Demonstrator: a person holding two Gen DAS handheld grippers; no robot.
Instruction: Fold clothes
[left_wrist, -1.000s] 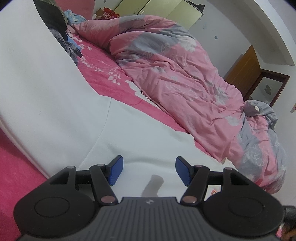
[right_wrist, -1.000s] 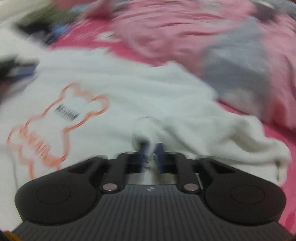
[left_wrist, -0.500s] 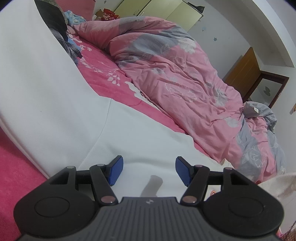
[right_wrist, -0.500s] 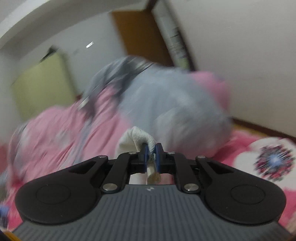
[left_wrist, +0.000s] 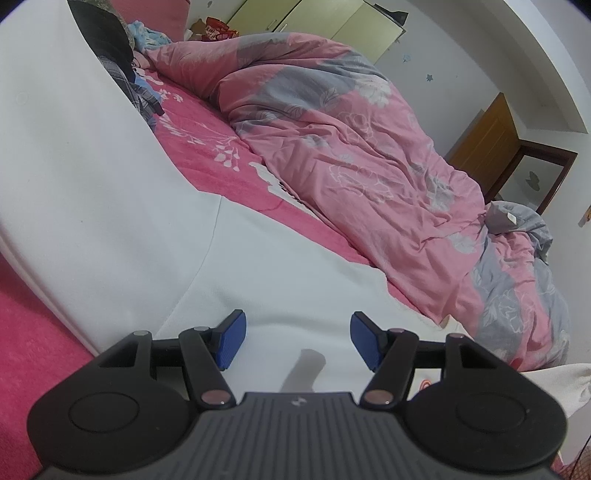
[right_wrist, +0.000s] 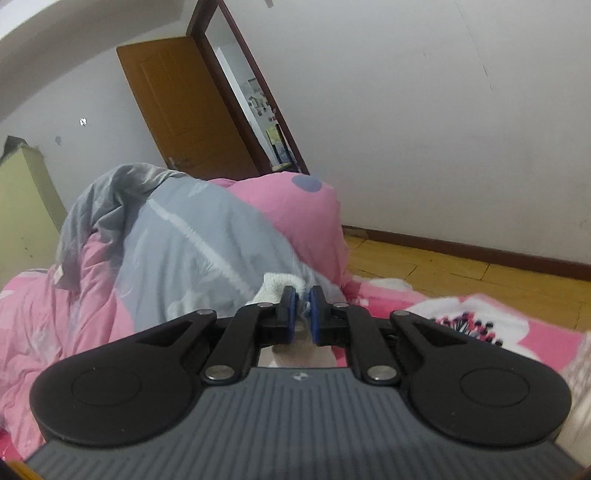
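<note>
R jaws pinch white cloth (right_wrist: 275, 284), L apart

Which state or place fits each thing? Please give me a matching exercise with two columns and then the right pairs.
Things:
1. left tongs
2. right tongs
3. pink and grey quilt
4. wooden door

States or places:
A. heaped on the bed
B. standing open against the wall
C. open above the white garment
D. shut on a bit of white fabric

Pairs: 1-C, 2-D, 3-A, 4-B
</note>
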